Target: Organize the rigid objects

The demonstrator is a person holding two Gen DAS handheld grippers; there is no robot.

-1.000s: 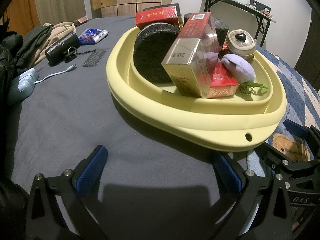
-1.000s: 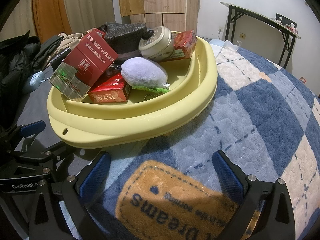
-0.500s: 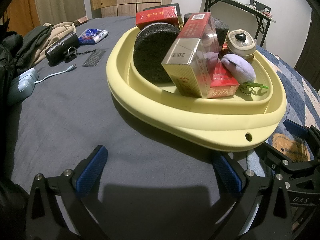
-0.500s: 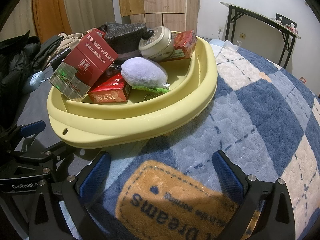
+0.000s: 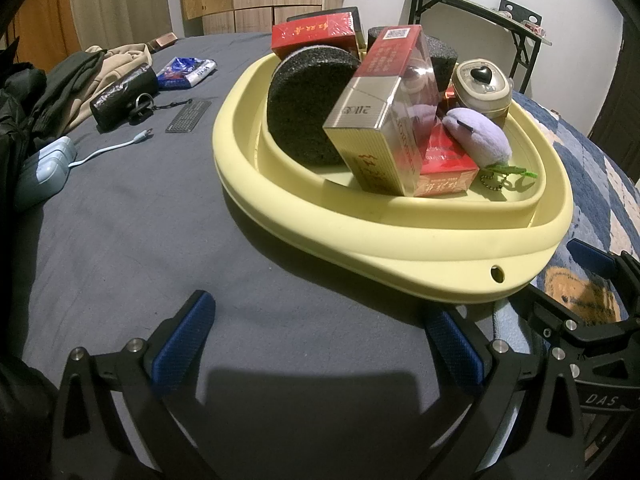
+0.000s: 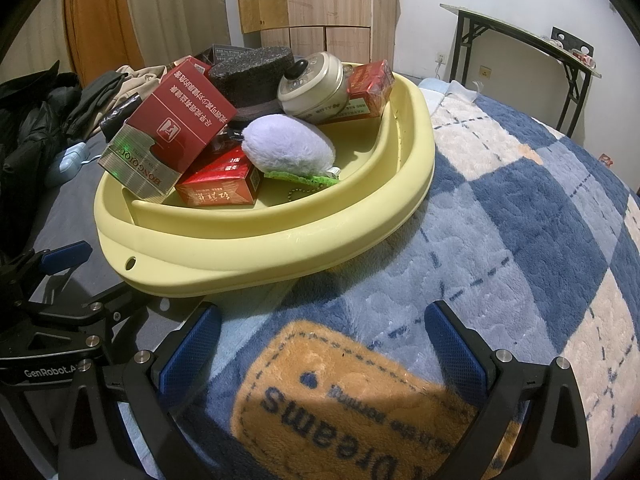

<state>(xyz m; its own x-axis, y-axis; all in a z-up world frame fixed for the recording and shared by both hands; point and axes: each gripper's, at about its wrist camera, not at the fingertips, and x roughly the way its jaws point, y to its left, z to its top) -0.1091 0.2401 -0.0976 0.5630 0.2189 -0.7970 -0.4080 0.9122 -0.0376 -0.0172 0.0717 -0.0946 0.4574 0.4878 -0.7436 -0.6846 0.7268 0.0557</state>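
A pale yellow basin (image 5: 400, 240) (image 6: 260, 248) sits on the bed, filled with things. Inside are a tall red-and-gold carton (image 5: 384, 120) (image 6: 172, 136), a flat red box (image 5: 444, 172) (image 6: 220, 184), a black foam disc (image 5: 308, 100) (image 6: 252, 72), a cream round tin with a black knob (image 5: 482, 84) (image 6: 312, 84), a lilac plush (image 5: 478, 136) (image 6: 288, 144) and another red box (image 5: 314, 36) (image 6: 370, 84). My left gripper (image 5: 320, 340) is open over the grey sheet, just short of the basin. My right gripper (image 6: 324, 344) is open over the blanket, holding nothing.
On the grey sheet (image 5: 120, 220) to the left lie clothes (image 5: 80, 80), a black pouch (image 5: 124, 96), a blue-white packet (image 5: 186, 72), a small keyboard charm (image 5: 188, 116) and a light blue charger with cable (image 5: 44, 168). A blue checked blanket (image 6: 520, 240) covers the right. A black-framed table (image 6: 520, 40) stands behind.
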